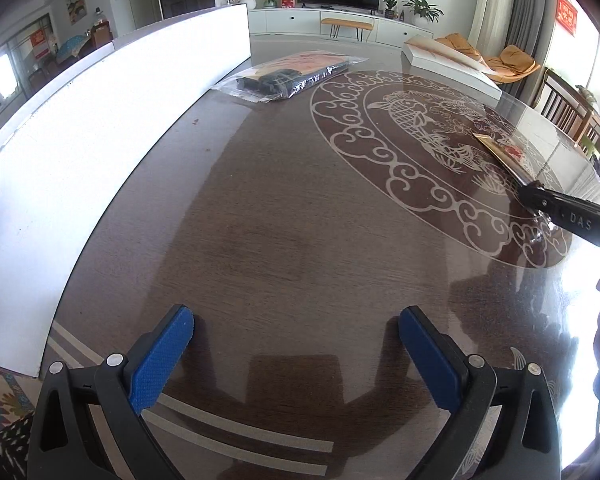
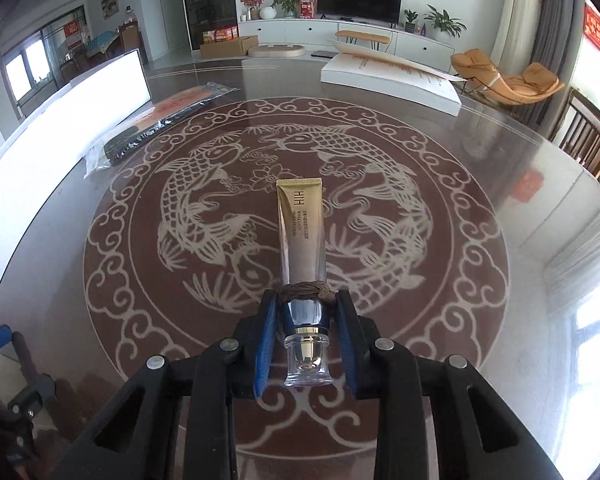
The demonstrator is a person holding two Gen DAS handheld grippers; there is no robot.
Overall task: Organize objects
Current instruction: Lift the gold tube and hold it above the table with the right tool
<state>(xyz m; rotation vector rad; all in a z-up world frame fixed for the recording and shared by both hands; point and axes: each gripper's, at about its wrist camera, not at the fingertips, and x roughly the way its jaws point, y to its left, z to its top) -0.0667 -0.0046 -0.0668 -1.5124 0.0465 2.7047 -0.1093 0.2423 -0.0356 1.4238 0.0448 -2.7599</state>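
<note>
A gold and silver cosmetic tube (image 2: 300, 236) with a clear cap points away from me over the fish pattern of the round glass table (image 2: 500, 184). My right gripper (image 2: 306, 300) is shut on its neck, where brown string is wound. In the left wrist view the same tube (image 1: 500, 152) shows at the right, held by the right gripper (image 1: 534, 196). My left gripper (image 1: 296, 322) hovers open above the bare brown table (image 1: 280, 200), nothing between its blue pads (image 1: 160, 356).
A clear plastic bag with dark and orange contents (image 1: 292, 74) (image 2: 160, 120) lies at the far left. A long white box (image 1: 112, 100) borders the left side. A flat white box with paper (image 2: 392, 80) sits at the far right. Chairs (image 2: 588, 140) stand beyond the right rim.
</note>
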